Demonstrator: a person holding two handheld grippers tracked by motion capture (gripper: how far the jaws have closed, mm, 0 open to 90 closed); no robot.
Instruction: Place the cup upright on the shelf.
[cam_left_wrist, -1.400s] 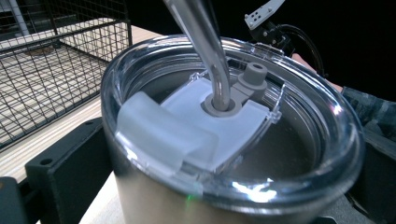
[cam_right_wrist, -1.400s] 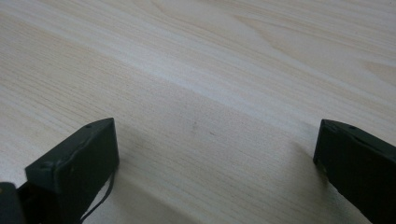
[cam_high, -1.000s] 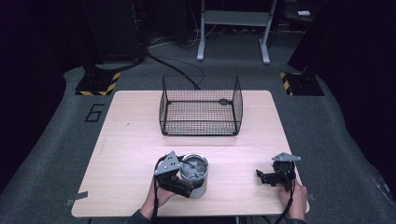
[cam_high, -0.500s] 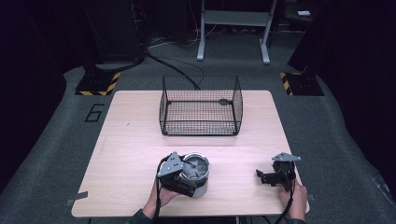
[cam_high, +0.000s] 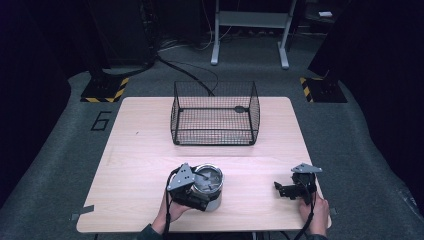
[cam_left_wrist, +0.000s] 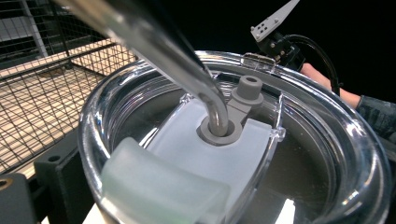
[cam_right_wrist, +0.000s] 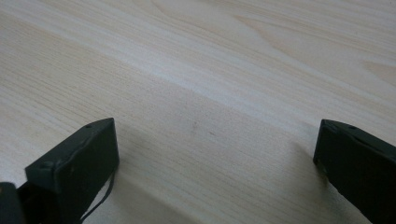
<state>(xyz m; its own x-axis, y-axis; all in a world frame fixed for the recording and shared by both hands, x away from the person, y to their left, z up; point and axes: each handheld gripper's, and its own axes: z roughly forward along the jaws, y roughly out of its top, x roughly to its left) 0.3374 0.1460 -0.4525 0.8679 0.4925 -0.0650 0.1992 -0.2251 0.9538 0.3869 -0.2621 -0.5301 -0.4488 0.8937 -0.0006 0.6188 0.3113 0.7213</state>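
left gripper (cam_high: 197, 192) pinches the tumbler (cam_high: 209, 185) near the desk's (cam_high: 140, 150) front edge; next, lift it toward the basket (cam_high: 215, 112). right gripper (cam_high: 287, 190) rests, jaws spread.

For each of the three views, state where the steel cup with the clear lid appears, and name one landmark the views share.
High view: the cup stands near the table's front edge, left of centre, at the left gripper.
Left gripper view: its clear lid and metal straw, seen close.
Right gripper view: not in it.
Shared landmark: the wire basket.
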